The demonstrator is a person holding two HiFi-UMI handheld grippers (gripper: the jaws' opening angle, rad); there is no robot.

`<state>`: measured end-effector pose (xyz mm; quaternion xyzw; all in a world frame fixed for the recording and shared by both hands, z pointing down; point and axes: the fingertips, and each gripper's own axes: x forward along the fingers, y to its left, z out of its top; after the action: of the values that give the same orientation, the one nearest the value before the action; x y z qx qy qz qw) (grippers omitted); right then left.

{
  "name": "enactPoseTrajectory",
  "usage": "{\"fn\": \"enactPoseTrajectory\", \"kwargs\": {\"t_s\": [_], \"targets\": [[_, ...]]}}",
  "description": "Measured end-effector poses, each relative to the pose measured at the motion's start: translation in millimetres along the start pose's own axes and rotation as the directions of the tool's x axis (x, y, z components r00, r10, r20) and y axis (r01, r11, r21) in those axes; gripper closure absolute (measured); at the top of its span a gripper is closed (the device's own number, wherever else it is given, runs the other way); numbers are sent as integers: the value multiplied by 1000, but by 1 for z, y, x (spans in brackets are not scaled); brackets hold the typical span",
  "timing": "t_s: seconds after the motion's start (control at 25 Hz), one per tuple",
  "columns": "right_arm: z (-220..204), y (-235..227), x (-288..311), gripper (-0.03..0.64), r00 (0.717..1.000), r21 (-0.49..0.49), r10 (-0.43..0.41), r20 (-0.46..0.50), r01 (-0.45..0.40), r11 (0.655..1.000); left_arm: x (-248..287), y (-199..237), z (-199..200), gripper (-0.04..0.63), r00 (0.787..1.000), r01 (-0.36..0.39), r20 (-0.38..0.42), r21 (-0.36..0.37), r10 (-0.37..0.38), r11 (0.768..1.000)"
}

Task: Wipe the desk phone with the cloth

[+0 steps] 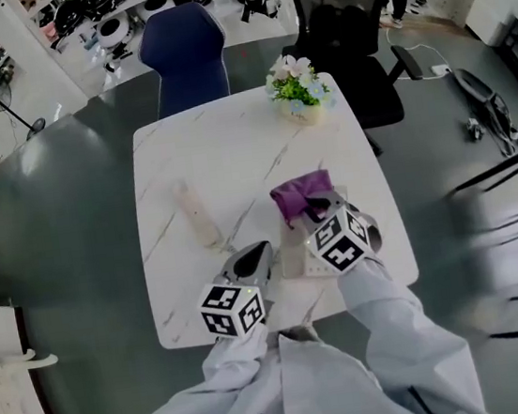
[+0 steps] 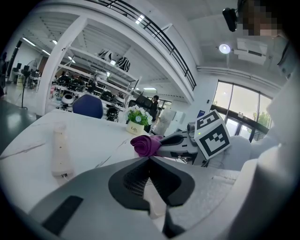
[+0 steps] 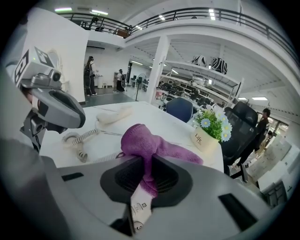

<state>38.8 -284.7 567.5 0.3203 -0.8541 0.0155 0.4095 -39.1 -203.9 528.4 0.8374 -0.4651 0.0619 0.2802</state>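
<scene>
The purple cloth (image 1: 300,194) (image 3: 140,143) is bunched up and pinched in my right gripper (image 1: 316,208) (image 3: 149,161), whose jaws are shut on it, white label hanging back between them. The phone's cream handset (image 1: 199,216) (image 2: 61,152) (image 3: 115,114) lies off the hook on the white marble table (image 1: 223,149). Its coiled cord (image 3: 77,140) trails toward me. A pale block, apparently the phone base (image 1: 293,252), sits between the two grippers. My left gripper (image 1: 257,252) (image 2: 149,160) hovers just left of it, tips together, nothing clearly held. The cloth (image 2: 146,144) shows beyond its tips.
A small pot of flowers (image 1: 299,92) (image 3: 211,129) stands at the table's far right. A blue chair (image 1: 184,55) and a black office chair (image 1: 341,39) stand behind the table. Black stools (image 1: 516,215) are on the right.
</scene>
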Motion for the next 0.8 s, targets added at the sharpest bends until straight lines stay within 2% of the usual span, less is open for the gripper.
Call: {"fn": "enactPoseTrajectory", "kwargs": {"t_s": [0.8], "targets": [[-8, 23, -6, 583, 999, 17, 42, -9, -42, 999, -7, -13, -2, 597, 1000, 22, -2, 27, -22, 999]]}}
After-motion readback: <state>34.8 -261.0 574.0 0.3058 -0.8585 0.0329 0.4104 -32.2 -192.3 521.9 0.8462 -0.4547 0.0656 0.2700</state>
